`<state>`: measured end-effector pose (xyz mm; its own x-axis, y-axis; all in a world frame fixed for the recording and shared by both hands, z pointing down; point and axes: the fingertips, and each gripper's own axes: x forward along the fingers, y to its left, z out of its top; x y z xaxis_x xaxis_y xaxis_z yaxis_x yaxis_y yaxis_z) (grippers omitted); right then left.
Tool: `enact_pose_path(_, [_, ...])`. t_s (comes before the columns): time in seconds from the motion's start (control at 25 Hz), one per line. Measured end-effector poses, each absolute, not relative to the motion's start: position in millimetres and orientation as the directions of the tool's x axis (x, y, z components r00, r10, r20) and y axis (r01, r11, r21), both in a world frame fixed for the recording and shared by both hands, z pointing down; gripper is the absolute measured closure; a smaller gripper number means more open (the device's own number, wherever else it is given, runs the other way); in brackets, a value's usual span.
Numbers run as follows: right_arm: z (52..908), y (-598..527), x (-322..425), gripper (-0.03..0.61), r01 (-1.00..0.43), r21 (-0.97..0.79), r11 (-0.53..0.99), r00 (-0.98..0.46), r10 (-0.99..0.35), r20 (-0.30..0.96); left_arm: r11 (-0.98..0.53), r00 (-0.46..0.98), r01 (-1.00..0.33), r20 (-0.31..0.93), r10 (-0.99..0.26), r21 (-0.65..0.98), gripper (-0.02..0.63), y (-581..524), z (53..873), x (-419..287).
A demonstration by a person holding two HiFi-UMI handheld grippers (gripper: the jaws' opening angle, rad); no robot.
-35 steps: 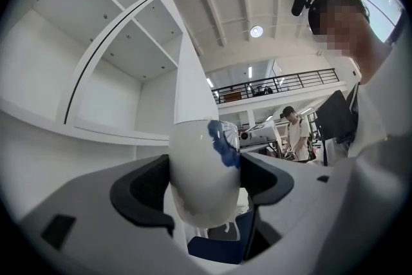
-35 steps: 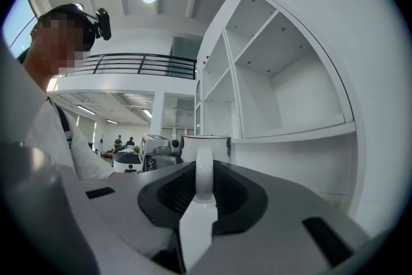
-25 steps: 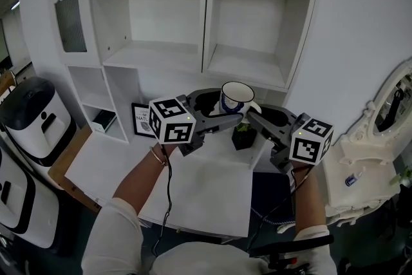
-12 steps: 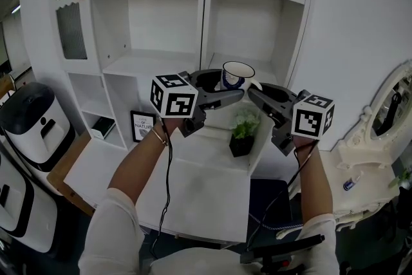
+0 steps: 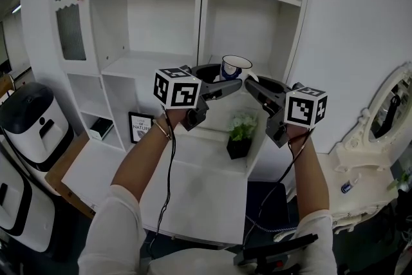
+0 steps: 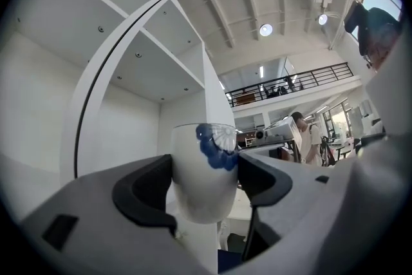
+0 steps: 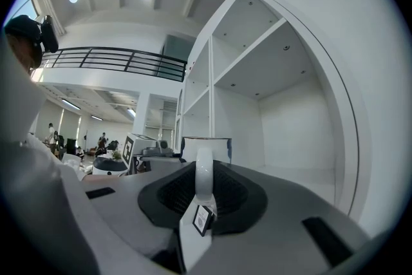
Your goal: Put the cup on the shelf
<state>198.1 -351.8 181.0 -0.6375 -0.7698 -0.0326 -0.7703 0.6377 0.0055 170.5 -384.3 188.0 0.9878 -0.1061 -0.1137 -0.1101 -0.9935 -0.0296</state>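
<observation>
The cup (image 5: 235,67) is in the air in front of the shelf (image 5: 138,64), just right of the divider (image 5: 202,9) and about level with the middle board. Nothing supports it from below. It hangs between the two grippers. The left tongs (image 5: 226,84) are clamped across its white body, with the pads pressing both sides just under the blue pattern (image 6: 215,148). The right tongs (image 5: 255,85) are nearly together and pinch the thin handle (image 7: 204,174), from which a small label (image 7: 202,218) hangs.

With two grips on one rigid cup, I think the hands have to move as one. Any difference in pace or tilt would fall on the handle, the weaker of the two holds. The rim looks level now and should stay level on the way in.

The cup should go straight forward into the right bay with clear room beside the divider, far enough that the whole base is over the board. Its base is hidden in the head view, so lower slowly until it sits flat.

Letting go of the handle first seems safest, since the body grip steadies the cup against tipping. Then open the left tongs wide and draw both straight back. A sideways pull could drag the cup toward the edge, above the plant (image 5: 239,132).
</observation>
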Motion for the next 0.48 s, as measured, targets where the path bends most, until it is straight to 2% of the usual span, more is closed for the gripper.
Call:
enact_pose_path(0.28, [173.3, -360.7, 197.2, 0.503, -0.784, -0.001, 0.62, -0.619, -0.784, -0.05, -0.982, 0.973, -0.185, -0.148, -0.178, -0.035, 0.285, -394.0, 178.5, 168.5])
enact_pose_path(0.48, [174.3, -366.5, 200.5, 0.503, -0.8, 0.004, 0.6, -0.599, -0.799, -0.054, -0.944, 0.937, -0.321, -0.174, -0.304, -0.079, 0.284, -397.3, 171.9, 164.4])
